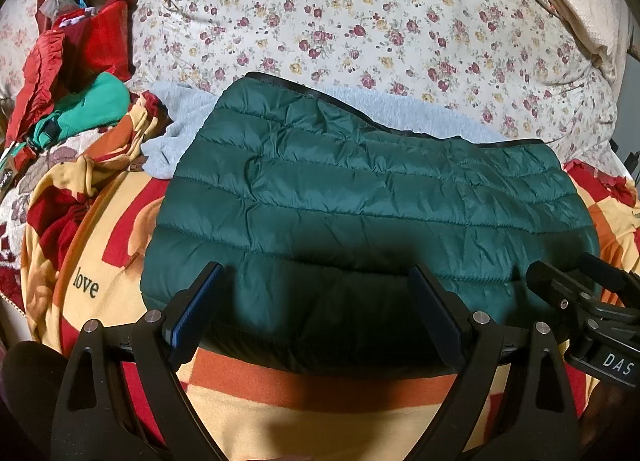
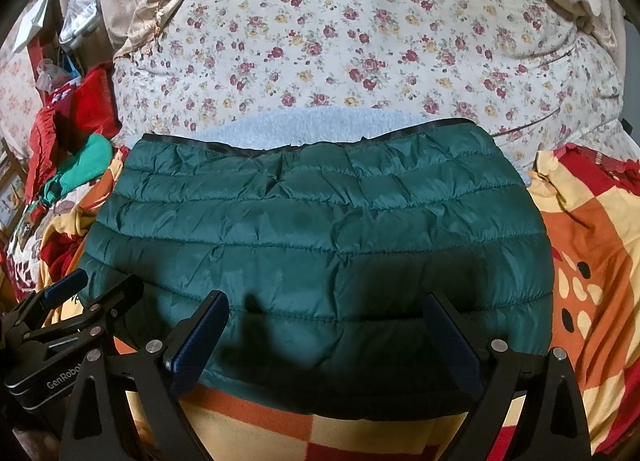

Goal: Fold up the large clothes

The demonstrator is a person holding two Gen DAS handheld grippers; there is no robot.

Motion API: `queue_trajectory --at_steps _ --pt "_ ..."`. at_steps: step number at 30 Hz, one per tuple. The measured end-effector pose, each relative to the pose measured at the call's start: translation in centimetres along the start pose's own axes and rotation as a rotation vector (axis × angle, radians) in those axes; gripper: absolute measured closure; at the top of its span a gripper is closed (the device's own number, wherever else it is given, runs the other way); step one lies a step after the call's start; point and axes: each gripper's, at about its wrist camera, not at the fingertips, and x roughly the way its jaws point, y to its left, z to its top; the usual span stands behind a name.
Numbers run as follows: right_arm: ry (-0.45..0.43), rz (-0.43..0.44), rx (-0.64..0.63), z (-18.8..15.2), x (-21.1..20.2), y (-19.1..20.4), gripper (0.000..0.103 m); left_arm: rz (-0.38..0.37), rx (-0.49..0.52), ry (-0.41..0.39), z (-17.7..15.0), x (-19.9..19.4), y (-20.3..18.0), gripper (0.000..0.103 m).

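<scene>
A dark green quilted puffer jacket (image 1: pixel 360 197) lies folded into a flat rectangle on the bed, with black trim along its far edge. It also shows in the right wrist view (image 2: pixel 316 229). My left gripper (image 1: pixel 316 293) is open and empty, its jaws spread wide over the jacket's near edge. My right gripper (image 2: pixel 324 321) is open and empty too, hovering over the near edge. The right gripper appears at the right of the left wrist view (image 1: pixel 580 293). The left gripper appears at the lower left of the right wrist view (image 2: pixel 80 297).
A light blue fleece garment (image 1: pixel 180 129) lies under the jacket's far side. A yellow, red and orange blanket (image 1: pixel 320 401) covers the near bed. A floral sheet (image 1: pixel 360 21) lies beyond. Red and green clothes (image 1: pixel 80 73) are piled at the left.
</scene>
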Motion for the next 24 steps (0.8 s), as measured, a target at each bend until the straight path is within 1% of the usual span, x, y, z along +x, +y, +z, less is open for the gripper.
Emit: queue_trajectory --at_steps 20,24 --pt "0.002 0.003 0.002 -0.18 -0.07 0.2 0.006 0.001 0.008 0.003 -0.04 -0.03 -0.24 0.011" --pt "0.005 0.005 0.003 -0.21 -0.02 0.23 0.006 -0.003 0.009 0.014 -0.13 0.15 -0.25 0.011"
